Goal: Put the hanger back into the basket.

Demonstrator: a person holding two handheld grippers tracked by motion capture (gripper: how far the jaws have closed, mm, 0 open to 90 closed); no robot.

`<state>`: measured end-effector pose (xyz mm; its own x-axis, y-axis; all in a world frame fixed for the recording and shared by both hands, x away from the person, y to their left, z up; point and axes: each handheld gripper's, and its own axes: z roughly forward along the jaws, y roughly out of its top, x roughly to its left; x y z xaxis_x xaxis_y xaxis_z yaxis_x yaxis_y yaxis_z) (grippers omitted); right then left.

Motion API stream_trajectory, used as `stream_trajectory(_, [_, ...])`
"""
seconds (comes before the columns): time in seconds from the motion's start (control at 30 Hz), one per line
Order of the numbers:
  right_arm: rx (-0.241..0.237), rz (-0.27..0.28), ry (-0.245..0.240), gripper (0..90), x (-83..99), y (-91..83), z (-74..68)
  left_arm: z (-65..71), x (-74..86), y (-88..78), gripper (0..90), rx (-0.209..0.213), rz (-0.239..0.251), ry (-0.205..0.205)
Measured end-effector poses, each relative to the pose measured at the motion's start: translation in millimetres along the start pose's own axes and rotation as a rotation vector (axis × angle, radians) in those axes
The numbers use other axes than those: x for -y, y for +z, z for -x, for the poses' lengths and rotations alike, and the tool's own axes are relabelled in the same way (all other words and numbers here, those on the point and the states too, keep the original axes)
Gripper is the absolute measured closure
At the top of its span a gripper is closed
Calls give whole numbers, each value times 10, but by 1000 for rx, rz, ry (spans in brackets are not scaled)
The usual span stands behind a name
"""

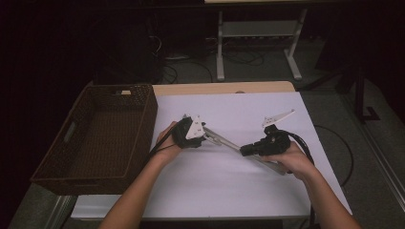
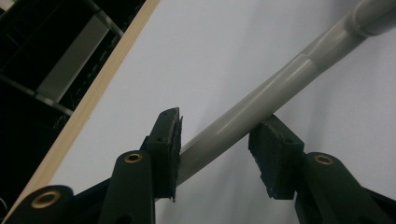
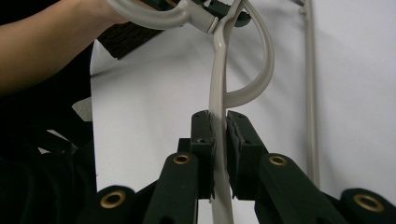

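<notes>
A pale grey clothes hanger (image 1: 224,141) lies low over the white-covered table (image 1: 239,191), between my two grippers. My left gripper (image 1: 210,135) is at its left end. In the left gripper view the hanger's thick round bar (image 2: 280,84) runs slantwise between the pads of the left gripper (image 2: 217,140); a gap still shows beside the bar, so the jaws stand open around it. My right gripper (image 1: 246,150) holds the right part. In the right gripper view the right gripper (image 3: 219,126) is shut on a thin flat strip of the hanger (image 3: 219,70), with the curved hook beyond.
A dark brown woven basket (image 1: 148,124) stands at the table's left edge, close to my left hand. The wooden table edge (image 1: 224,88) runs along the far side. Metal stand legs (image 1: 220,52) and cables lie on the floor behind.
</notes>
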<state>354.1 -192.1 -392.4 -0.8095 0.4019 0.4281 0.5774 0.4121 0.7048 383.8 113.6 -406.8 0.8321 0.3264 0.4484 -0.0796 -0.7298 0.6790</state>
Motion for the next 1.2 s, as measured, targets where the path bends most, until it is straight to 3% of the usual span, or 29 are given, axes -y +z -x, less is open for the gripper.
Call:
stream_trajectory(0.2, [41,2,-31,790,-35,-37,-26,10,-9,-11,579,-3,2,15])
stream_trajectory(0.37, [94,44,-59,686,-104,-129,-88,40,-39,-5,612,-7,-10,57])
stream_trajectory(0.4, [98,73,-61,659,-117,-165,-99,41,-49,-8,634,-4,-13,60])
stream_trajectory(0.63, [134,131,-46,592,-115,-249,-77,55,-96,34,713,25,-11,74])
stream_trajectory(0.83, [152,172,-42,581,-106,-326,-57,78,-104,104,762,46,-17,87])
stream_trajectory(0.93, [163,197,-41,559,-96,-370,-55,77,-119,111,780,50,-15,90])
stream_trajectory(1.0, [179,227,-47,491,-89,-415,-62,74,-133,110,796,47,-17,90])
stream_trajectory(1.2, [216,272,-61,353,-79,-478,-94,54,-145,102,803,68,-10,30])
